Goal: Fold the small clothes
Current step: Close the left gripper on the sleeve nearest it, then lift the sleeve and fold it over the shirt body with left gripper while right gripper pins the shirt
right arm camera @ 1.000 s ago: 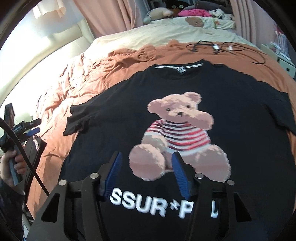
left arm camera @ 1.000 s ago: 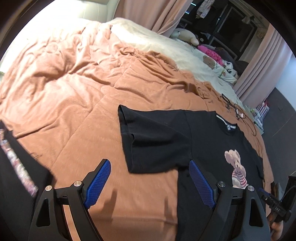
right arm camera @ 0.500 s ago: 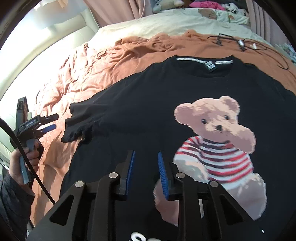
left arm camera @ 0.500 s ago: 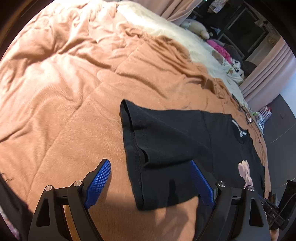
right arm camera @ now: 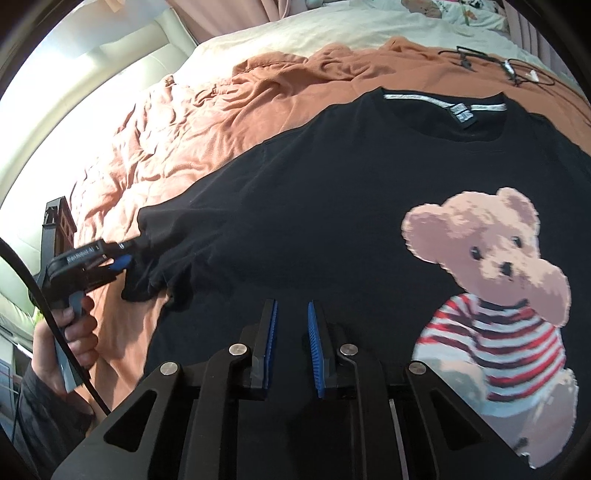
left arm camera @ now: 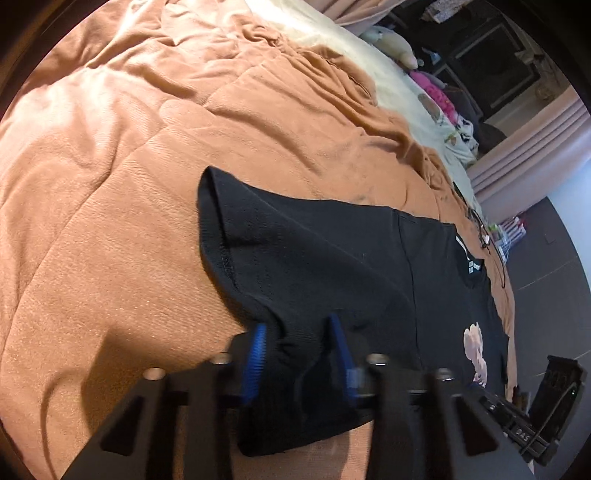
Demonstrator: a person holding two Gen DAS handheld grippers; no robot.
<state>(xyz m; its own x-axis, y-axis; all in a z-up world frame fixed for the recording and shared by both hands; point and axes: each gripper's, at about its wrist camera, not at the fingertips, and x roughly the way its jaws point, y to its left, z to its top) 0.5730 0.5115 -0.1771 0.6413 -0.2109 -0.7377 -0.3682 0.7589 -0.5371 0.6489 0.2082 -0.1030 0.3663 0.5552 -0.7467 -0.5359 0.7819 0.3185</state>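
A black T-shirt (right arm camera: 332,206) with a teddy-bear print (right arm camera: 491,295) lies flat on the orange blanket (left arm camera: 110,240). In the left wrist view its sleeve (left arm camera: 295,266) runs between the blue pads of my left gripper (left arm camera: 297,347), and the cloth bunches up against both of them. The right wrist view shows that left gripper (right arm camera: 123,258) at the sleeve's end, held by a hand (right arm camera: 74,332). My right gripper (right arm camera: 291,332) hovers over the shirt's left body, its jaws narrowed to a small gap, and no pinched cloth is visible in that gap.
The rumpled orange blanket (right arm camera: 221,110) meets a cream sheet (right arm camera: 332,33) at the back. Black cables (right arm camera: 491,62) lie beyond the shirt's collar (right arm camera: 443,103). Soft toys and bright clothes (left arm camera: 432,85) sit at the far end, beside pink curtains (left arm camera: 535,140).
My left gripper moved forward onto the sleeve and its jaws closed on the cloth. My right gripper shifted left across the shirt and its jaws narrowed further.
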